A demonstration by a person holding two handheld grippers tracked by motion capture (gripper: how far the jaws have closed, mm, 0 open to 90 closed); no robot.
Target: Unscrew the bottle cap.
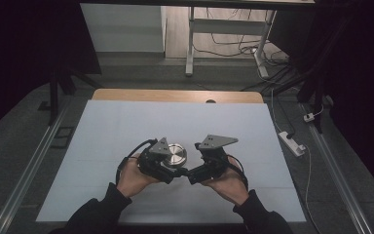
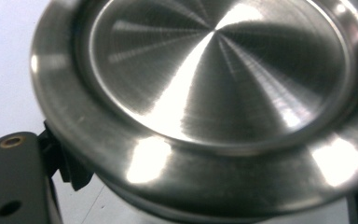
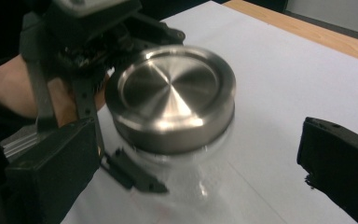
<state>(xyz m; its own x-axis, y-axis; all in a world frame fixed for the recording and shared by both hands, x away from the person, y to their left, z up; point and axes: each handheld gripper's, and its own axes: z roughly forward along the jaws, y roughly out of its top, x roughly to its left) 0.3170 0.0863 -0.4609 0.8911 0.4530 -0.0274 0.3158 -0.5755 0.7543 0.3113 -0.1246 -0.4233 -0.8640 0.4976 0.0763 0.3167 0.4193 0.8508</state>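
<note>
Hidden first: in the high view, body of the jar (image 1: 176, 157) below its lid masked by the left gripper (image 1: 171, 171) and the left hand (image 1: 134, 176); just the round steel top visible there, near the middle of the white table cover (image 1: 126, 126). Jaw tips of both grippers too dark and small to separate in that view. In the left gripper view, steel lid (image 2: 214, 98) cut off at the top and right edges, glass underneath reduced to a thin pale sliver at the bottom; one black jaw visible at lower left, tucked against the jar under the lid's rim, the other lost behind the lid. Left jaws closed in nearly all the way, clamped on the jar just under the lid. In the right gripper view, clear glass body (image 3: 186, 172) blurred and hard to trace, its base indistinct against the white cover. Appearance of the jar: brushed steel lid (image 3: 172, 100), round, with a raised outer rim, a recessed flat centre and radial glints; transparent body beneath, narrower than the lid. Jar upright on the cover. Right gripper (image 1: 191, 175) just beside the jar, held by the right hand (image 1: 226, 181); its jaws spread wide, one at the left and one at the right of its own view, nothing between the pads, jar beyond them.
</note>
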